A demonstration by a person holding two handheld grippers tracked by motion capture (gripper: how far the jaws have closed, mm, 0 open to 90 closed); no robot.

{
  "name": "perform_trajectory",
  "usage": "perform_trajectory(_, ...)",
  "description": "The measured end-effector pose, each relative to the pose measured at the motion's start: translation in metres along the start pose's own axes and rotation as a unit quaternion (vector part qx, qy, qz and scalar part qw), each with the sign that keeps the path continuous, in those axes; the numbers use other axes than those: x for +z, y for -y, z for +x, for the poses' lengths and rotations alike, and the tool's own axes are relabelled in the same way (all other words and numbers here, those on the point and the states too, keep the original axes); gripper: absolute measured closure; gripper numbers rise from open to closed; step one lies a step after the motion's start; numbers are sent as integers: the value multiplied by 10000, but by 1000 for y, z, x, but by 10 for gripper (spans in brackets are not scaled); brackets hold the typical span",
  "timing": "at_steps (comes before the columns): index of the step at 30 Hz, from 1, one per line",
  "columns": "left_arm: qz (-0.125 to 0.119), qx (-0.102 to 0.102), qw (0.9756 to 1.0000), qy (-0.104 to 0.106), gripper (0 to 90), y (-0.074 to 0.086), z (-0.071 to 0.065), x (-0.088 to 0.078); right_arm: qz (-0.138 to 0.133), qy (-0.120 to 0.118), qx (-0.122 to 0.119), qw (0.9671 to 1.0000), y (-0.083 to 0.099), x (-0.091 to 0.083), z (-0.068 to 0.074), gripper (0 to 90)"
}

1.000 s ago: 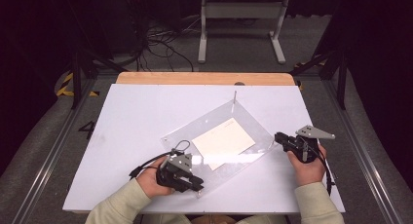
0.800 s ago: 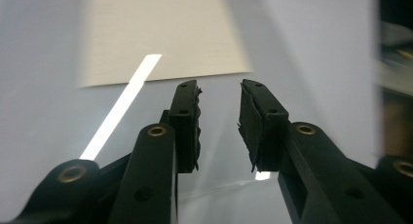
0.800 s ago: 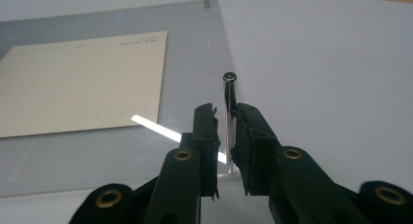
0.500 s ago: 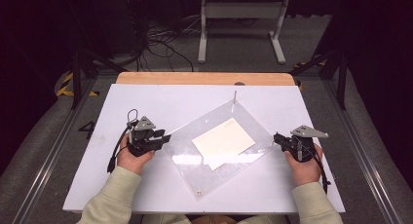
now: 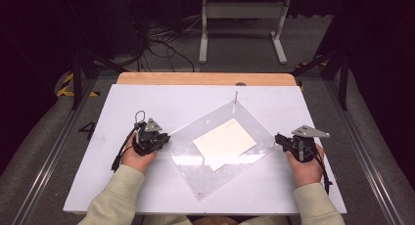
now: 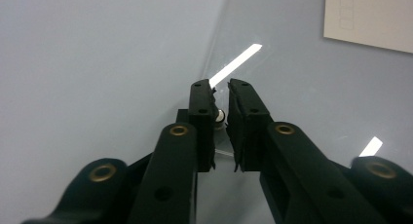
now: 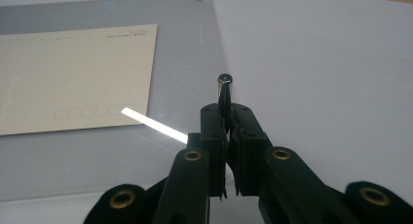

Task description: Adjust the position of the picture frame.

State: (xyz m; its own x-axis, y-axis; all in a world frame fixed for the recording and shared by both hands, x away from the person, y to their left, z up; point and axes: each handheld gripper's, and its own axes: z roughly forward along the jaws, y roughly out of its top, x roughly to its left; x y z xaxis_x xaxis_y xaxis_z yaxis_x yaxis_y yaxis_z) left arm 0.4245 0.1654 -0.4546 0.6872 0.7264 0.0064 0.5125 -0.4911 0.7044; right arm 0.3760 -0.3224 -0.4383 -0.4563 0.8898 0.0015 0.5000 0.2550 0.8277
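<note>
Clear acrylic sheet (image 5: 220,151) lies diagonal between both grippers: right gripper (image 7: 228,112) clamps its corner post (image 7: 224,85), left gripper (image 6: 220,95), just closing, pinches the opposite post (image 6: 220,116).

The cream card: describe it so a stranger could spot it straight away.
Start at the white table and find the clear plastic sheet lying tilted in its middle, between the left claw and the right claw. The cream card lies flat at that sheet's centre. It is the one opaque, pale yellow rectangle there, with faint print and a row of small boxes.
</note>
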Motion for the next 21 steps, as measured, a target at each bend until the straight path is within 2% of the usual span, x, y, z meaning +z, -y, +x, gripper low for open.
perform_trajectory(3, 65, 72, 9999, -68, 828, -1, -4, -1, 44, 3, -6, 10000, -2, 0, 0, 846)
perform_trajectory(7, 224, 86, 9997, 38, 828, 0, -7, -6, 62, 110, -73, 9999, -10, 3, -1, 847)
perform_trajectory(10, 315, 147, 9993, 117, 828, 5, -10, -13, 110, 161, -98, 9998, -19, 12, -3, 847)
perform_trajectory(13, 351, 120, 9990, 241, 828, 10, -10, -18, 107, 160, -134, 9997, -29, 23, -4, 847)
perform_trajectory(21, 405, 93, 9986, 334, 828, 15, -12, -24, 135, 192, -213, 9995, -62, 49, -8, 847)
